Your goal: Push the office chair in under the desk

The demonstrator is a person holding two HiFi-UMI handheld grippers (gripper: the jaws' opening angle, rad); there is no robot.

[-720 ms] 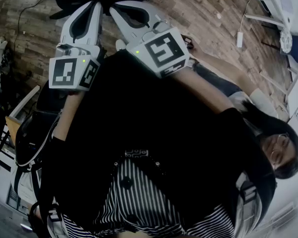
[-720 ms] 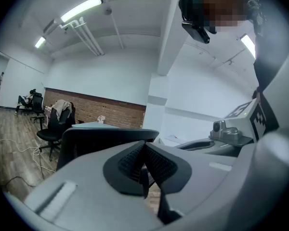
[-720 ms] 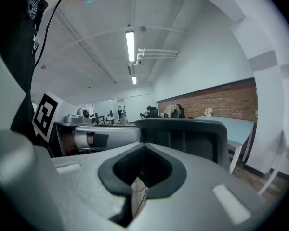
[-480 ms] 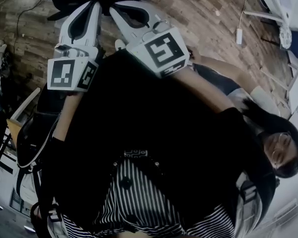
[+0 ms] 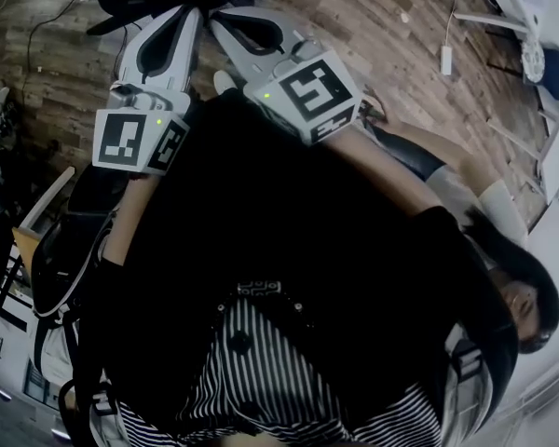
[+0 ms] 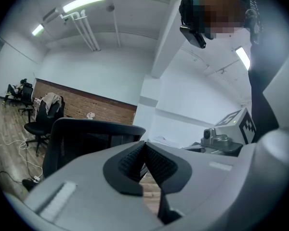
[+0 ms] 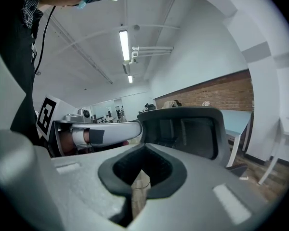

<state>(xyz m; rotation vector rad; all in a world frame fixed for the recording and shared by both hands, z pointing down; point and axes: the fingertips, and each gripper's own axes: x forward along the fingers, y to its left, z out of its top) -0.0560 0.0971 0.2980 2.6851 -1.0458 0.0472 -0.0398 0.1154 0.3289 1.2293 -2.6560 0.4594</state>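
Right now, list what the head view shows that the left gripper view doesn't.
Head view only: the marker cube on the left gripper, with its green light. Left gripper view only: ceiling lights, brick wall. Both: left gripper, right gripper, wood floor; likely the chair, a dark shape at the head view's top.

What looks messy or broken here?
Nothing looks broken. The office chair stands upright. The only messy bit is the loose cables trailing across the wooden floor near the chair.
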